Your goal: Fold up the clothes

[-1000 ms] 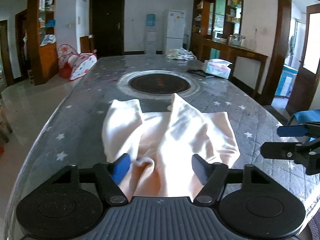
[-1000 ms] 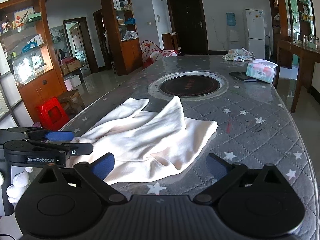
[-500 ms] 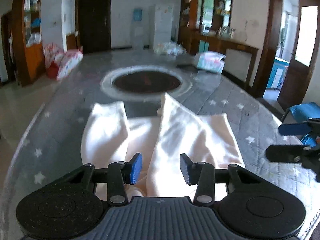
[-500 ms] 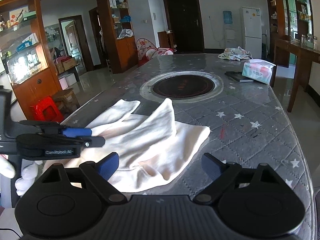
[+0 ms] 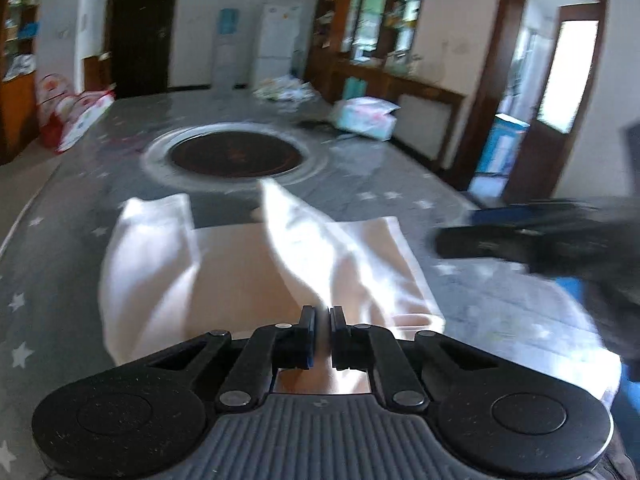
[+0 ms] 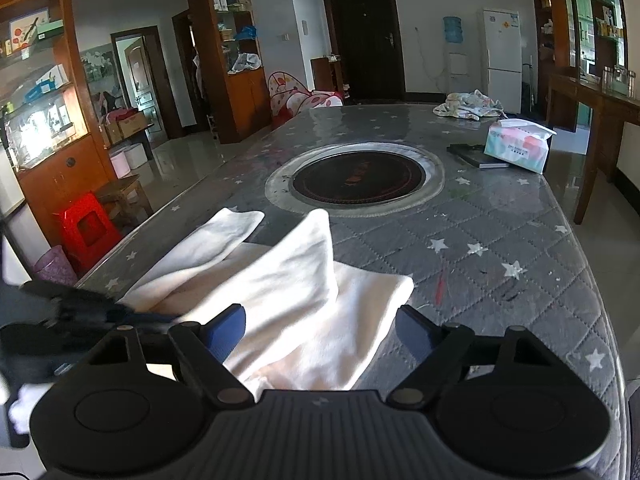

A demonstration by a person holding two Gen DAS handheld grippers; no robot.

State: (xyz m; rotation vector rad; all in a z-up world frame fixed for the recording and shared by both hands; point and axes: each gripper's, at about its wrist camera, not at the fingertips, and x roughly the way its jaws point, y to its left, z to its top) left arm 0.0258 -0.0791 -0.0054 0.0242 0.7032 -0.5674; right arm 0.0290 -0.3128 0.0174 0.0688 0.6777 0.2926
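Left tool (image 5: 322, 334) has just clamped the garment (image 5: 248, 268).
Right tool (image 6: 320, 330) hovers wide; a fold looks ready to begin on the bench (image 6: 500, 240).

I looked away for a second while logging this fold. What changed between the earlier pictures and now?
The left tool closed from wide open onto the near edge of the cream fabric garment. The right tool stays open, and the garment's raised fold stays up on the grey star-patterned table cover.

The left gripper (image 5: 322, 322) pinches a near fold of the cream cloth garment (image 5: 248, 272) on the grey star-patterned counter (image 5: 72, 208).
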